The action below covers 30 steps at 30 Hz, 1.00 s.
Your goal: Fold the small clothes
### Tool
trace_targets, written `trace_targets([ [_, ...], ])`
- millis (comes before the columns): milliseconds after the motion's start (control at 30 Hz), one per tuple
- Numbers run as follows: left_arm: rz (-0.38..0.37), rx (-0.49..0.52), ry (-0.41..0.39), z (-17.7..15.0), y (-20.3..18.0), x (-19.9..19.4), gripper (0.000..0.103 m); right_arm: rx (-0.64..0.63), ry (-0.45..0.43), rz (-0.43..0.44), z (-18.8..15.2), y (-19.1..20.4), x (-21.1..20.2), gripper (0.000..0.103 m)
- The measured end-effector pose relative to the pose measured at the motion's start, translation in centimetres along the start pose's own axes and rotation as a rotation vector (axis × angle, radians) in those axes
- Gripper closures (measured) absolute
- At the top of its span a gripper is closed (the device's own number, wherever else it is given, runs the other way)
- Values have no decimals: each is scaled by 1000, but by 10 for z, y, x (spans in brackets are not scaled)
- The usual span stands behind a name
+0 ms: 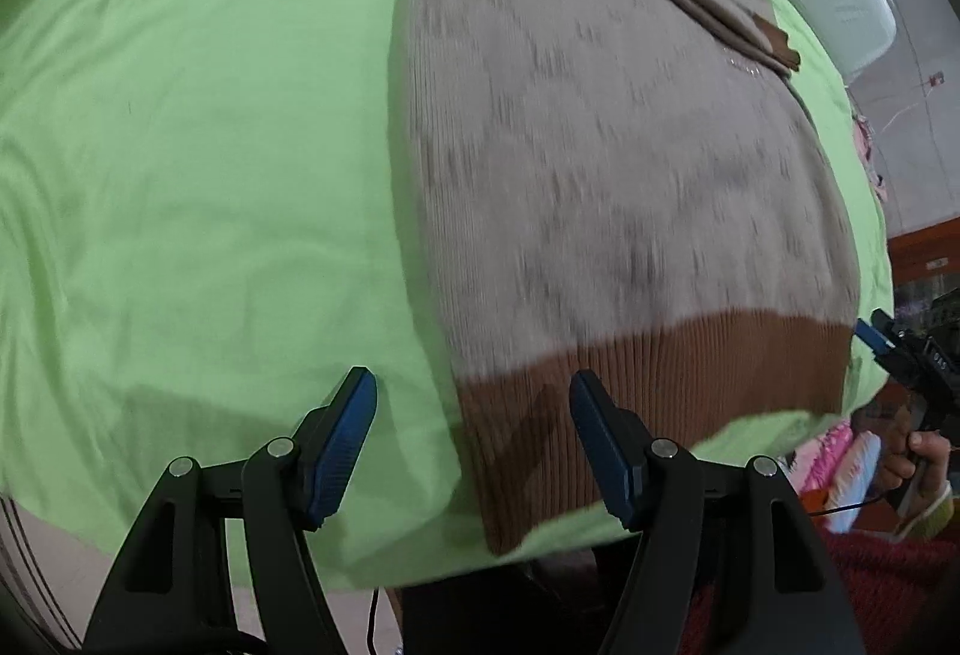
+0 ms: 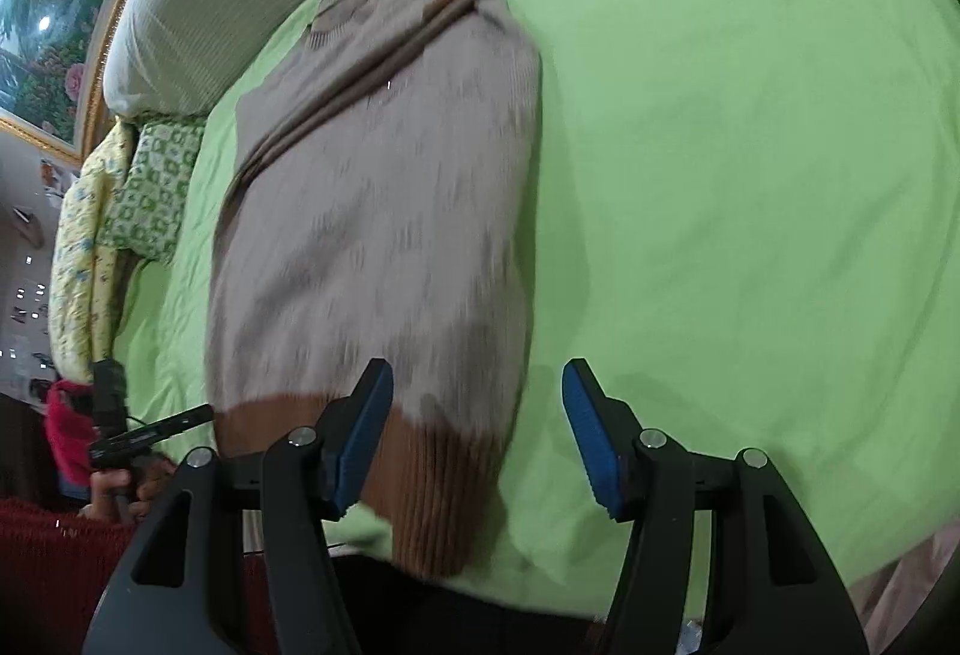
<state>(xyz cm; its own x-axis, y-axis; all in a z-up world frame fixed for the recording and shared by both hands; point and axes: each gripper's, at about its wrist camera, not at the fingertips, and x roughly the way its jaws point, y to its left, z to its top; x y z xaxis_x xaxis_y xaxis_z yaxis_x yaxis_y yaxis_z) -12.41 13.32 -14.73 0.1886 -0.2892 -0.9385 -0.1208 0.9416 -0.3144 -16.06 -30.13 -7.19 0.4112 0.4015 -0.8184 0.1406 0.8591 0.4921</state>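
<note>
Sweater (image 1: 600, 163) folded on green sheet (image 1: 198, 145), no readable writing

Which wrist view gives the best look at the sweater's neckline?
The right wrist view: the sweater shows whole there, with its neckline at the far end. In the left wrist view the body and brown hem fill the frame and the neckline runs off the top edge.
</note>
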Motion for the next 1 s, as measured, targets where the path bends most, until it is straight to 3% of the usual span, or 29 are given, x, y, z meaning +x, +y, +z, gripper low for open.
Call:
trace_targets([
  [100,-34,-12,5,-15,0,6,35,19,27,29,-15,-1,7,43],
  [233,-62,-8,10,-10,-2,7,36,12,55,47,-30,8,21,43],
  [333,-87,-1,29,-4,-11,15,43,-15,53,40,-31,16,28,43],
  [400,-60,22,34,0,-19,22,54,-17,50,44,-31,20,32,44],
  [433,-50,38,32,1,-24,23,56,-19,51,51,-31,22,33,47],
  [467,-47,50,28,3,-28,25,65,-24,56,52,-31,23,34,49],
  [500,-57,62,25,4,-32,25,79,-37,63,48,-31,25,36,59],
  [533,-81,73,28,5,-35,26,85,-47,75,45,-33,25,39,74],
  [567,-93,83,25,6,-37,26,91,-54,90,44,-33,26,41,81],
  [600,-96,96,18,6,-41,25,93,-60,96,41,-34,28,41,87],
  [767,-147,156,-65,15,-59,2,94,-102,74,96,-26,43,26,89],
  [1000,-199,102,-218,60,-61,-40,95,-127,-82,166,23,72,-7,89],
])
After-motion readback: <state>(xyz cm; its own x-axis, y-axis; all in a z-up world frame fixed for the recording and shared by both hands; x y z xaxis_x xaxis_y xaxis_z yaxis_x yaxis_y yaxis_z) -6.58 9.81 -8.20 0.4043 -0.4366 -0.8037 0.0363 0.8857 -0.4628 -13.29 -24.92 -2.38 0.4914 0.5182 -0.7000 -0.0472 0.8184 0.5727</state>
